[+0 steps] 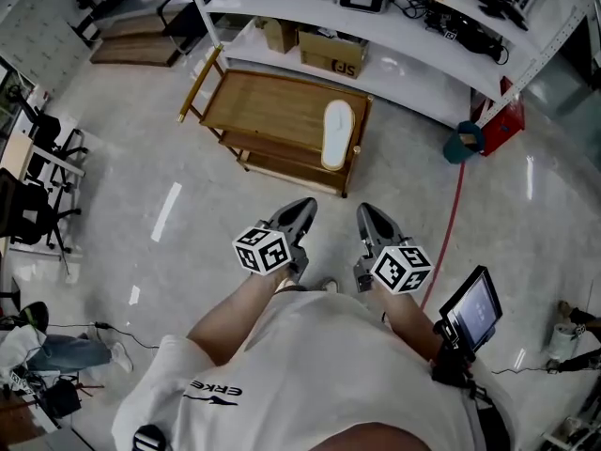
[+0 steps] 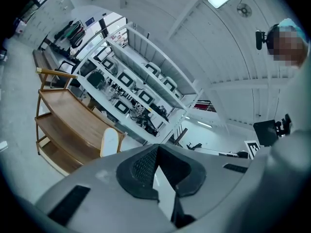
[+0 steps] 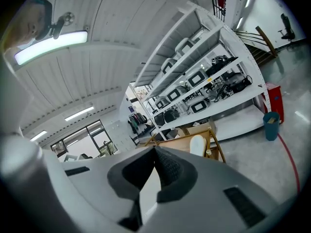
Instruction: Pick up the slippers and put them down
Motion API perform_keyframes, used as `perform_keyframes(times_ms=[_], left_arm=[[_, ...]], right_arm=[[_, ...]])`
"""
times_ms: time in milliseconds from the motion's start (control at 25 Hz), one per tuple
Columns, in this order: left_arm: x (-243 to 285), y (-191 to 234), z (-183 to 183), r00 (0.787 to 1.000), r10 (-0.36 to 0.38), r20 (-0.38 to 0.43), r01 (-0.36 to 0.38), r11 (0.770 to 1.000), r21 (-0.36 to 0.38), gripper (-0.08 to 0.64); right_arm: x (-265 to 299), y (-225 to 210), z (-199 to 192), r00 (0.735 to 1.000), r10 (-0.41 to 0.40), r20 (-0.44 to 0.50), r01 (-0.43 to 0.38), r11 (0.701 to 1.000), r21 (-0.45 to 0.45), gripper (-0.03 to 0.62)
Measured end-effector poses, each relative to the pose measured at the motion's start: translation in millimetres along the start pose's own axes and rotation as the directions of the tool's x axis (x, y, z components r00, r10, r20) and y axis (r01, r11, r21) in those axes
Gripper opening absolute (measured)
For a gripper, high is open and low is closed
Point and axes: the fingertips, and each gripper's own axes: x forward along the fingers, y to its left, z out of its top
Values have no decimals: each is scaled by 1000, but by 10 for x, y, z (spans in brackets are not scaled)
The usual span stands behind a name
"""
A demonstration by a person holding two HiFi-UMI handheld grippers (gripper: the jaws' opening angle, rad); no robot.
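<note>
One white slipper (image 1: pixel 336 134) lies on the top board of a low wooden rack (image 1: pixel 272 106), near its right end. It also shows in the left gripper view, slipper (image 2: pixel 110 141), and in the right gripper view, slipper (image 3: pixel 198 144). My left gripper (image 1: pixel 302 207) and right gripper (image 1: pixel 367 214) hang side by side close to the person's body, well short of the rack and pointing toward it. Both are shut with nothing between the jaws; their tips meet in the left gripper (image 2: pixel 156 147) and the right gripper (image 3: pixel 155 149).
Behind the rack stands long white shelving (image 1: pixel 404 64) with cardboard boxes (image 1: pixel 331 53) and electronics. A teal bucket (image 1: pixel 464 143) and a red cable (image 1: pixel 451 224) lie on the floor at right. Black chairs (image 1: pixel 38 172) stand at left. A tablet (image 1: pixel 472 308) hangs by the person's right side.
</note>
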Motion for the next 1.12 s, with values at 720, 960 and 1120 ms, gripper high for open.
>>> perform_keyframes(times_ms=[720,960,1120], left_arm=[[-359,10,169,994,-104,-35,105,994,28,3],[-374,-23,129,989,-137,-48,138,990,30,3],[-368,-23,77,988,-146,-49,147,989,20,4]], right_arm=[[-26,555,-225,996,-65,53,67,997,-36,-3],[-70,615,-323,994,-82,66,85,996,-41,-3],[-99,597,-380,993,-93,66,96,995,-39,-3]])
